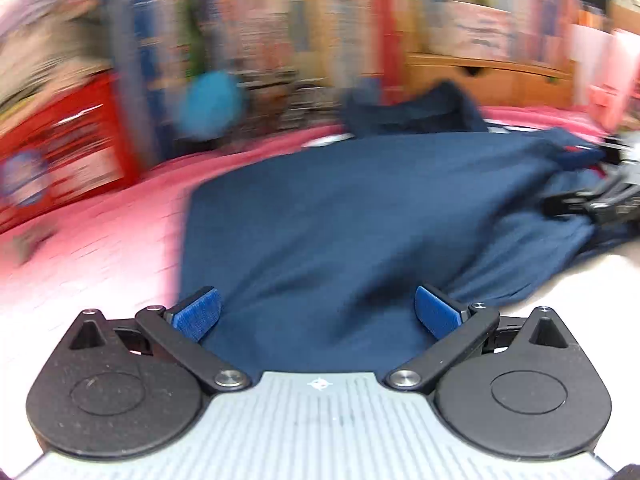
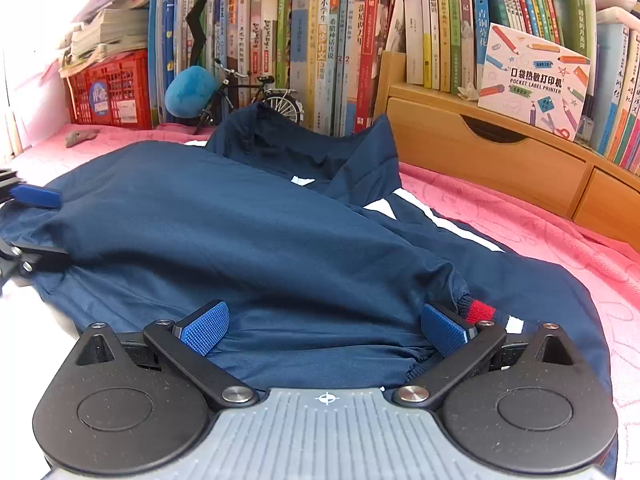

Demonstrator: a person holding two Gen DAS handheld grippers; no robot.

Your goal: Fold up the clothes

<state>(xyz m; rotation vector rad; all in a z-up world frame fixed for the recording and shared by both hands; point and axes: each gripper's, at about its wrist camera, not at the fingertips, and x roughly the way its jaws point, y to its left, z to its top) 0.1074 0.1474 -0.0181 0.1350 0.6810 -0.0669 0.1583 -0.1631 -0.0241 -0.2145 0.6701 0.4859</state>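
Observation:
A navy jacket (image 2: 256,240) with white stripes and a red-banded cuff (image 2: 478,312) lies spread on a pink bedcover (image 2: 540,236); part of it is folded over itself, collar toward the books. My right gripper (image 2: 324,330) stands open just above the jacket's near hem, with only loose cloth between its blue pads. In the blurred left wrist view, my left gripper (image 1: 316,314) is also open over the jacket (image 1: 340,216). The left gripper (image 2: 32,216) shows at the left edge of the right wrist view, and the right gripper (image 1: 600,204) at the right edge of the left wrist view.
Behind the bed stands a wall of books (image 2: 320,40) over a wooden shelf with drawers (image 2: 500,160). A red crate (image 2: 112,92), a blue plush ball (image 2: 190,90) and a small model bicycle (image 2: 256,96) sit at the back left. A label printer box (image 2: 534,80) leans on the shelf.

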